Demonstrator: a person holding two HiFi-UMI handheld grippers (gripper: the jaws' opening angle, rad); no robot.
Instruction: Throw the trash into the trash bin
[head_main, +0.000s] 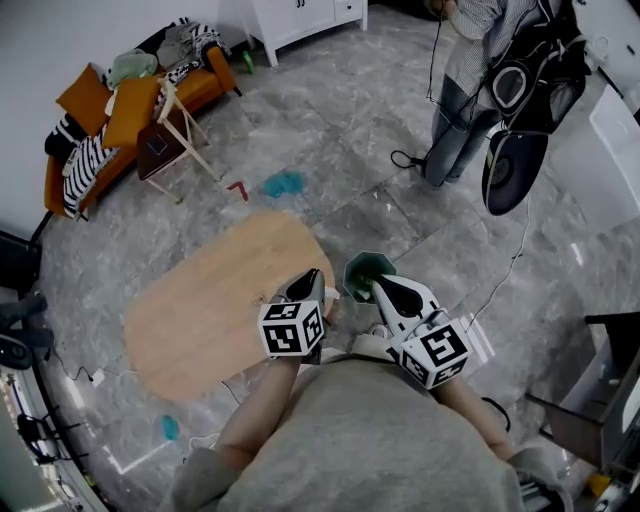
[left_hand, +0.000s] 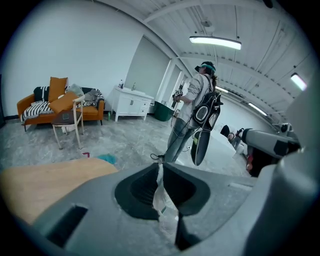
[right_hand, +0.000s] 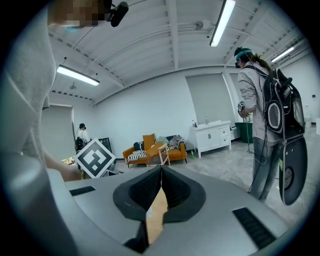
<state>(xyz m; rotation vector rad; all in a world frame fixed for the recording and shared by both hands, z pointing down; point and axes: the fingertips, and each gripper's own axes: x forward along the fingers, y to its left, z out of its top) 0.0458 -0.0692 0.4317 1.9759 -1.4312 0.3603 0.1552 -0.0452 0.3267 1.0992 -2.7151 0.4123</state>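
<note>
A grey marble floor (head_main: 340, 120) bears an orange sofa (head_main: 205, 82).

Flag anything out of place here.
Litter on the floor: a teal scrap and a red bit lie beyond the table, and a second scrap, also teal, lies off the table's near left end. The sofa is heaped untidily with cushions and clothes. Nothing looks spilled or broken.

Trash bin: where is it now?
Head view, centre: the trash bin stands on the floor by the wooden table's right end, just ahead of the right gripper.
</note>
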